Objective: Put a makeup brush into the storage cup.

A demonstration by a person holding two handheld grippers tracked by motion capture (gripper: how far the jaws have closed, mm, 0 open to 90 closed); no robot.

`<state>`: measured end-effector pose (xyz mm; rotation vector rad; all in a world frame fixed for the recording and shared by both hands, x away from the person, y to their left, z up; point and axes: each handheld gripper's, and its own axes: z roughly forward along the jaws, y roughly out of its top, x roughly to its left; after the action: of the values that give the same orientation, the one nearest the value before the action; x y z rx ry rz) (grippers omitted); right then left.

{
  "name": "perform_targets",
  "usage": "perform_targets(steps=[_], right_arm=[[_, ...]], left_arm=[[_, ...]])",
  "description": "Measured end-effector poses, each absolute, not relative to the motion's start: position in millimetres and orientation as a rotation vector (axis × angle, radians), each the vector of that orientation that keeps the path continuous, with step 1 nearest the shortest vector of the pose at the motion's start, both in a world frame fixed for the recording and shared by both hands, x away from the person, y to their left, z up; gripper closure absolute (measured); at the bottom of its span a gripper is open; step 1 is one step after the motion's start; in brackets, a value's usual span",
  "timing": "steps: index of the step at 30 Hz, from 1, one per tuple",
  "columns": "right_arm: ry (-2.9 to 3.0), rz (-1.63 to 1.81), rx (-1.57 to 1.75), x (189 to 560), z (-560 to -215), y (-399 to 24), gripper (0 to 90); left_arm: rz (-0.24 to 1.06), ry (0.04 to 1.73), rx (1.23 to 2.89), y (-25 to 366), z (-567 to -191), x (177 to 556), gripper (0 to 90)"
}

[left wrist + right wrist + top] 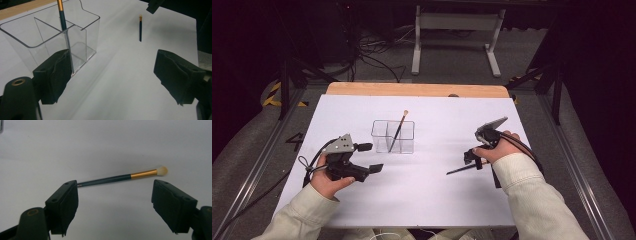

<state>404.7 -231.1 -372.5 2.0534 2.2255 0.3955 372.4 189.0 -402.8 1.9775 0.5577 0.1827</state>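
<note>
Jaws of right gripper (115, 205) stood wide, empty, over loose brush (120, 178); left gripper (112, 80) also gaped, empty. Best closed on dark handle, probably mid-length, then carried to clear holder (393, 136).

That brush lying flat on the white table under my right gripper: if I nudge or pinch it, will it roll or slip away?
The brush has a thin, round-looking handle lying flat on the smooth table, so a sideways nudge would probably roll it. It looks stiff and light, so it should lift straight. The right gripper has open jaws; the slim handle may twist unless pinched squarely.
</note>
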Motion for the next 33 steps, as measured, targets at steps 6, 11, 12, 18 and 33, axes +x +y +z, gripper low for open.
perform_targets(steps=[6,11,12,18,33], right_arm=[[2.214,0.375,2.087,410,-375,-228,23.2],[2.213,0.357,2.109,414,-379,-226,23.2],[2.213,0.357,2.109,414,-379,-226,23.2],[2.187,0.292,2.184,418,-386,-226,23.6],[2.159,0.262,2.273,423,-399,-228,23.6]], left_arm=[[0.175,0.552,2.001,186,-404,373,15.7],[0.171,0.544,2.007,184,-405,372,15.6],[0.171,0.544,2.007,184,-405,372,15.6],[0.153,0.547,2.019,182,-408,371,15.5],[0.154,0.546,2.029,181,-411,369,15.5]])
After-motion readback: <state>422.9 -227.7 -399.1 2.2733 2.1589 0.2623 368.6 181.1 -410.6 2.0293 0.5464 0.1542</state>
